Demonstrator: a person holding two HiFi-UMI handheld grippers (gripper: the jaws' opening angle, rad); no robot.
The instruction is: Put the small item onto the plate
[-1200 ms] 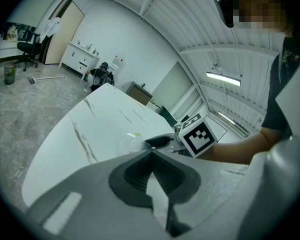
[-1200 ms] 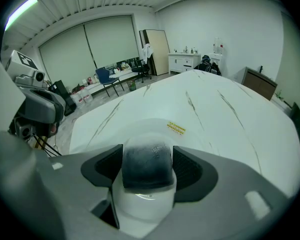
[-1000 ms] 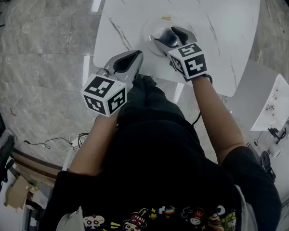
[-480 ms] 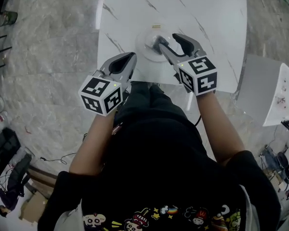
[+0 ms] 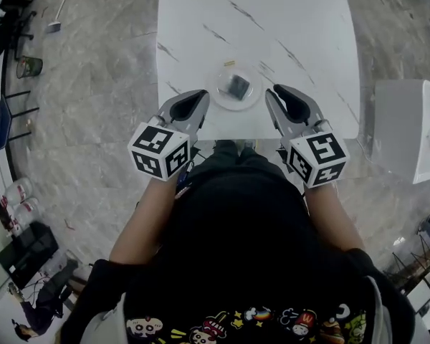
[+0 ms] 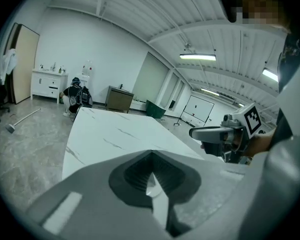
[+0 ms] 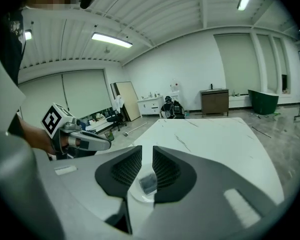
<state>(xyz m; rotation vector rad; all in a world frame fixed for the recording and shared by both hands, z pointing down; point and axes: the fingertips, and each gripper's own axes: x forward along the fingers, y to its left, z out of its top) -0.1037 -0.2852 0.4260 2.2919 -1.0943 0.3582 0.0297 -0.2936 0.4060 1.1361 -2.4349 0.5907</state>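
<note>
The small dark item lies on the clear round plate near the front edge of the white marble table. My right gripper hovers just right of the plate, apart from it. Its jaws have just been closing, with nothing between them, and now stand shut. Through their slim gap in the right gripper view I see the item on the plate below. My left gripper is left of the plate, shut and empty, its jaws meeting at the tip.
A tiny yellowish scrap lies on the table just beyond the plate. A second white table stands to the right. Marble floor surrounds both. Cabinets and a crouching person are at the far wall.
The right gripper has pulled back from over the plate, to its right, and its jaws have gone from wide open to shut. The left gripper has lifted slightly. The item stays on the plate.
</note>
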